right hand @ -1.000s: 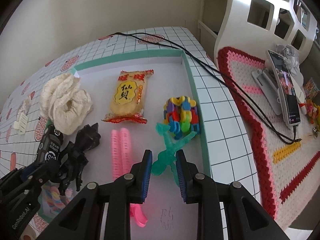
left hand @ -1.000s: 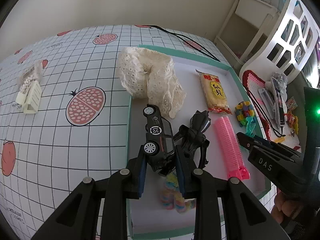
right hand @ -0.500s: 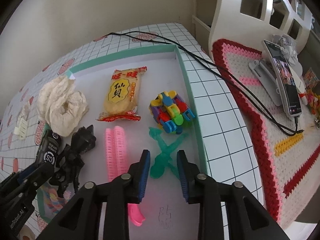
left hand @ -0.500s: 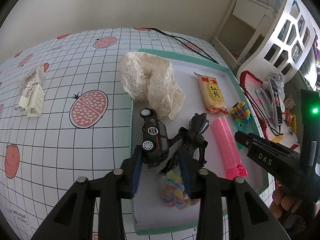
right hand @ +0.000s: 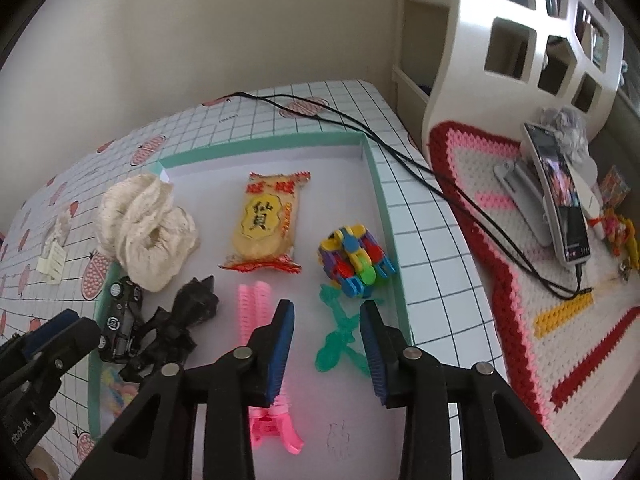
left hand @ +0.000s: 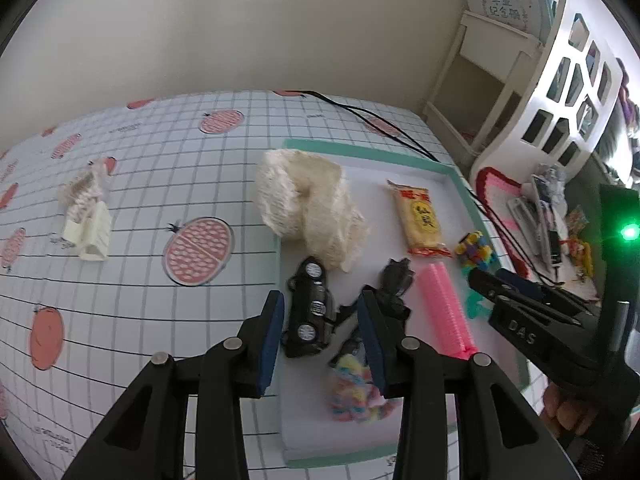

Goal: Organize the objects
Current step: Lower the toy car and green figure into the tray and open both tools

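A white tray with a green rim [left hand: 360, 156] holds the toys. My left gripper [left hand: 321, 300] is open. A black toy car [left hand: 310, 312] lies on the tray between its blue pads, with a gap on each side. My right gripper [right hand: 326, 312] is open too, and a green translucent toy [right hand: 340, 336] lies flat between its pads, apart from both. In the left wrist view the right gripper [left hand: 520, 300] hovers over the tray's right side. In the right wrist view the left gripper [right hand: 52, 336] sits at the lower left, beside the car [right hand: 120, 316].
The tray also holds a cream lace cloth [left hand: 308, 208], a yellow snack packet [right hand: 268, 224], a black figure [right hand: 184, 320], a pink hair clip [left hand: 444, 308], a colourful block toy [right hand: 354, 256] and a candy bag [left hand: 352, 388]. A white clip [left hand: 90, 228] lies on the tablecloth. A cable [right hand: 400, 152] runs to a phone [right hand: 560, 200].
Both grippers' jaws have spread. The left one has let go of the black car, the right one of the green toy; both toys now lie on the tray.
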Motion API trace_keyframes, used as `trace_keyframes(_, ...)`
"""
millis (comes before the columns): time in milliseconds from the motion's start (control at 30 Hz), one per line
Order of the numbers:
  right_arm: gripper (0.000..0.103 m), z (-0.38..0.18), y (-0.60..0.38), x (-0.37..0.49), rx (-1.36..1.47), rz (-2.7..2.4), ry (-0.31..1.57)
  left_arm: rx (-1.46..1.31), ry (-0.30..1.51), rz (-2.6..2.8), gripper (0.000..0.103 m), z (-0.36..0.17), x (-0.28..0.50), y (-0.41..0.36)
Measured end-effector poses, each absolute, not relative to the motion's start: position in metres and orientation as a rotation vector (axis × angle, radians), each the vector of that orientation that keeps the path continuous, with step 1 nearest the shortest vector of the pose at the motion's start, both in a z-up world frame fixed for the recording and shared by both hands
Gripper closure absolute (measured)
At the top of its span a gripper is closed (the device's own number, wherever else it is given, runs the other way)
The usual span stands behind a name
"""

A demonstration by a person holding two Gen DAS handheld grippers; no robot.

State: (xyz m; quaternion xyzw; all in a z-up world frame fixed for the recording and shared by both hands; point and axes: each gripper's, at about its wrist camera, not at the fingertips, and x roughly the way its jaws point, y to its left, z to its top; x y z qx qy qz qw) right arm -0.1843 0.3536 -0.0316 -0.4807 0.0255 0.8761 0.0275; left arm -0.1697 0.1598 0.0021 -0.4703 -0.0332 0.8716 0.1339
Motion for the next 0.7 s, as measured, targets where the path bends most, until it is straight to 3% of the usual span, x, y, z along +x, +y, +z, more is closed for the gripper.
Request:
trace_keyframes(67,0.066,-0.030,0.351,-0.184,-1.476,2.716,0.067,-1.365,-0.098,2.538,0.056,0.001,-0.171,0.156)
trace_keyframes(233,0.066,-0.029,0.344,-0.183,-1.461,2.750,0.044,-1.386,-0.120,2.576,0.053,0.000,-0.172,0.147)
trace_keyframes(367,0.065,-0.026,0.337,-0.182,-1.445,2.784,0.037,-1.399,-0.147,2.617,0.035,-0.002,-0.174,0.136)
trace_keyframes(467,0.048,-0.024,0.330,-0.180,-1.428,2.812,0.016,-1.411,-0.174,2.645,0.025,-0.004,-0.176,0.127)
trace_keyframes(567,0.045,-0.023,0.325,-0.181,-1.429,2.824,0.003,-1.412,-0.198,2.680,0.016,-0.006,-0.176,0.118)
trace_keyframes(700,0.038,-0.025,0.320,-0.182,-1.439,2.836,0.001,-1.415,-0.219,2.710,0.015,-0.009,-0.177,0.109)
